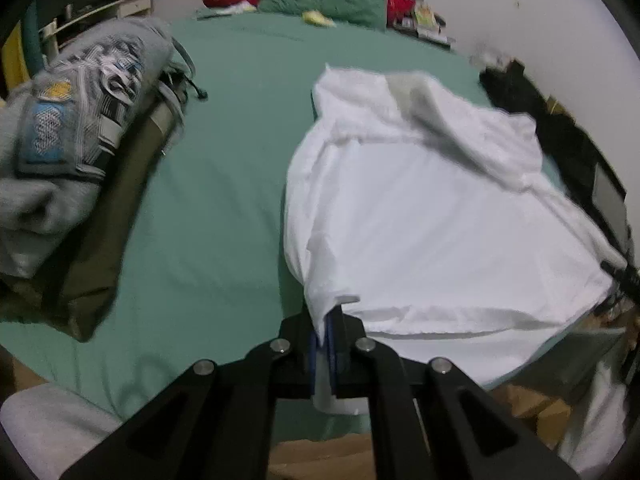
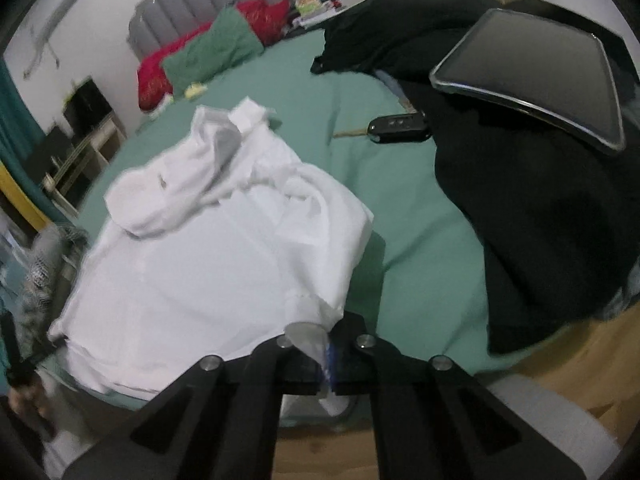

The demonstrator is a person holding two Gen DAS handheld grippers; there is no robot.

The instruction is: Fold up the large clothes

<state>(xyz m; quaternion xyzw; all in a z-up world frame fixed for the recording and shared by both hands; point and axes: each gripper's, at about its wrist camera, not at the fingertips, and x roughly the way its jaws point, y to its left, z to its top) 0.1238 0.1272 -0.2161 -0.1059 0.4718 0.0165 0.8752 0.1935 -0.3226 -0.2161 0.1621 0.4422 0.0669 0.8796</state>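
Hem grip | my left gripper (image 1: 326, 336) and right gripper (image 2: 326, 354) each clenched a near corner of the white hooded sweatshirt (image 1: 432, 224) | body stretched away toward the far hood.

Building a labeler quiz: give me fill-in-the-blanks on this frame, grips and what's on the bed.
1. Both grippers, left and right, are shut on the ____ garment.
2. The bed sheet is ____.
3. The car key lies beside the ____ clothes.
4. The tablet rests on the ____ clothes.

Missing words: white; green; black; black
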